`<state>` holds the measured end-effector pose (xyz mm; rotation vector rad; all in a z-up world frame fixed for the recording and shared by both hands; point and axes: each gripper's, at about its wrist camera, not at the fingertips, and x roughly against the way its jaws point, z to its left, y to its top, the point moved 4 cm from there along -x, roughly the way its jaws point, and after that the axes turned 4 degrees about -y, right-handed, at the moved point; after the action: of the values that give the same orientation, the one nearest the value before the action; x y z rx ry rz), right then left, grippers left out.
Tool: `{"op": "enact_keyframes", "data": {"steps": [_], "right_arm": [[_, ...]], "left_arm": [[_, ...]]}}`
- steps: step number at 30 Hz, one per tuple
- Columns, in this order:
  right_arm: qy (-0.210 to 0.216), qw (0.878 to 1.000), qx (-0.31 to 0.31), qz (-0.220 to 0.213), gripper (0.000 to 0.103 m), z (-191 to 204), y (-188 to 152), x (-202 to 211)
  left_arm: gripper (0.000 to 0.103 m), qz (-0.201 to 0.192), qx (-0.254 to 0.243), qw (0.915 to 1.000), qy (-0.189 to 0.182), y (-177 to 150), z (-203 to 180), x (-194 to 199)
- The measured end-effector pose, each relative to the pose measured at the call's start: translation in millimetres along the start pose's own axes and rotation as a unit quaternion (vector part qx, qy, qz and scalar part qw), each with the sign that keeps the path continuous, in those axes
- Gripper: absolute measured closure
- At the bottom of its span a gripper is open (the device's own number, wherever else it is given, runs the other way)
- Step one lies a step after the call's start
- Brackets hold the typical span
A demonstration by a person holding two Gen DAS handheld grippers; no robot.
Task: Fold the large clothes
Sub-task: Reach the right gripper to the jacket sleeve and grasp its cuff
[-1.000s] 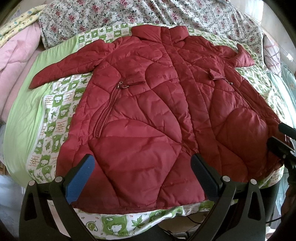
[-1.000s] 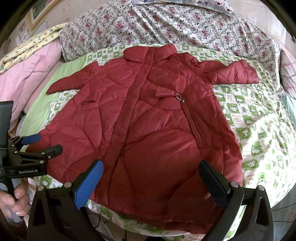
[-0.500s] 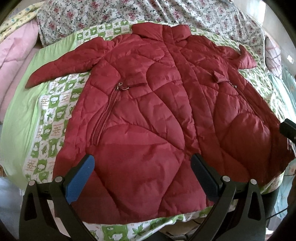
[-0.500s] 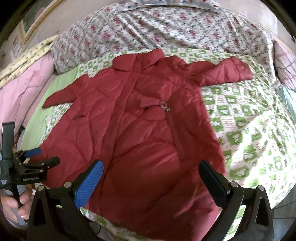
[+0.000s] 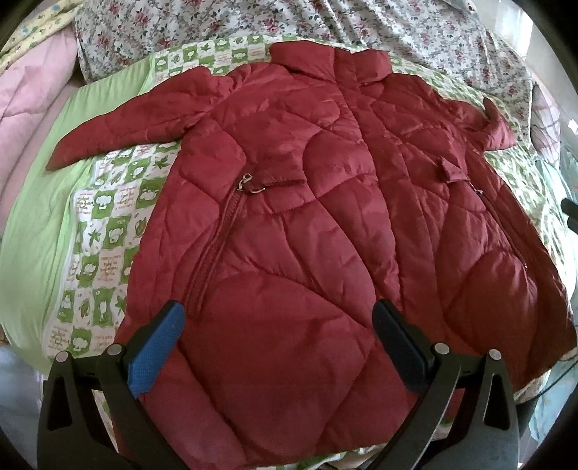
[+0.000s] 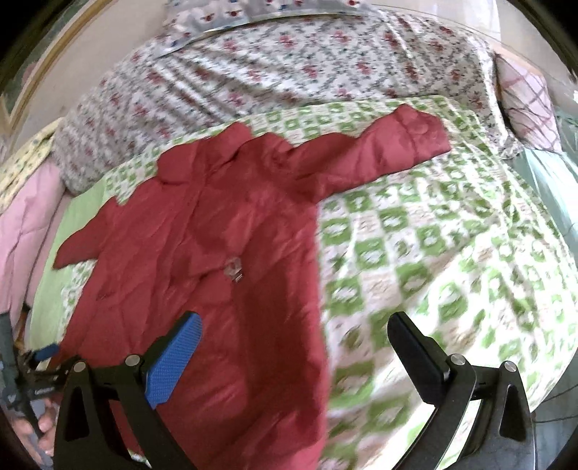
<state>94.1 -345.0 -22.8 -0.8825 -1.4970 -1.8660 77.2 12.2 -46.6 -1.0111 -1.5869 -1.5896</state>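
A dark red quilted jacket [image 5: 325, 224] lies spread flat, front up, on the bed, collar at the far end and both sleeves out to the sides. It also shows in the right wrist view [image 6: 224, 260], blurred. My left gripper [image 5: 278, 325] is open and empty, hovering over the jacket's lower left hem. My right gripper [image 6: 294, 336] is open and empty above the jacket's right edge, where it meets the green checked sheet [image 6: 433, 253]. The left gripper shows at the lower left of the right wrist view [image 6: 39, 365], held in a hand.
A floral quilt [image 5: 325, 25] lies bunched at the far end of the bed. A pink blanket [image 5: 25, 97] lies at the left. A plain green sheet [image 5: 32, 224] edges the bed's left side. A plaid pillow [image 6: 527, 97] sits at the far right.
The left gripper has moved forward and lower over the jacket's hem. The right gripper has swung to the right, from over the jacket's middle to its right edge.
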Motion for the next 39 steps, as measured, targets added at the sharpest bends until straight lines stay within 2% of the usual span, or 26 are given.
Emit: {"op": "enact_keyframes", "data": {"steps": [5, 10, 14, 17, 21, 26, 31, 32, 34, 36, 39], "right_arm": [[-0.026, 1.000, -0.012, -0.009, 0.000, -22.6, 40.8, -21.0], [-0.047, 0.998, -0.036, -0.012, 0.000, -49.8, 83.6, -50.4], [-0.061, 0.996, -0.060, -0.010, 0.001, -74.9, 125.7, -84.2], [-0.067, 0.994, -0.083, -0.008, 0.001, -92.2, 158.5, -112.1], [-0.102, 0.988, -0.112, -0.002, 0.001, -118.9, 202.8, -153.6], [-0.132, 0.982, -0.136, 0.014, 0.001, -140.1, 238.0, -199.6], [-0.165, 0.978, -0.129, 0.025, 0.004, -147.6, 258.4, -235.3], [-0.175, 0.975, -0.132, 0.030, 0.006, -151.1, 259.9, -241.1], [-0.191, 0.971, -0.136, 0.037, 0.025, -159.2, 261.2, -250.9], [-0.178, 0.973, -0.145, 0.032, 0.038, -164.3, 261.1, -252.7], [-0.158, 0.977, -0.145, 0.018, 0.081, -164.9, 261.4, -245.7]], "left_arm": [[0.000, 0.023, 0.005, 0.9997, -0.001, 7.4, 2.9, -10.3], [0.000, 0.017, 0.012, 0.9997, -0.010, 21.7, 5.6, -15.9], [0.000, 0.009, 0.018, 0.9998, -0.009, 35.3, 11.5, -19.5], [0.000, 0.017, 0.025, 0.9995, -0.009, 43.1, 15.3, -27.5], [0.000, 0.029, 0.032, 0.9990, -0.011, 51.5, 18.3, -40.5], [0.000, 0.045, 0.032, 0.9984, -0.010, 61.6, 18.5, -58.3], [0.000, 0.051, 0.030, 0.9982, -0.007, 72.8, 18.4, -71.5], [0.000, 0.051, 0.031, 0.9982, -0.008, 75.8, 18.4, -74.1], [0.000, 0.048, 0.032, 0.9983, -0.011, 80.4, 18.5, -77.9], [0.000, 0.050, 0.032, 0.9981, -0.015, 83.5, 17.0, -82.1], [0.000, 0.053, 0.029, 0.9980, -0.018, 85.4, 14.2, -86.7]]}}
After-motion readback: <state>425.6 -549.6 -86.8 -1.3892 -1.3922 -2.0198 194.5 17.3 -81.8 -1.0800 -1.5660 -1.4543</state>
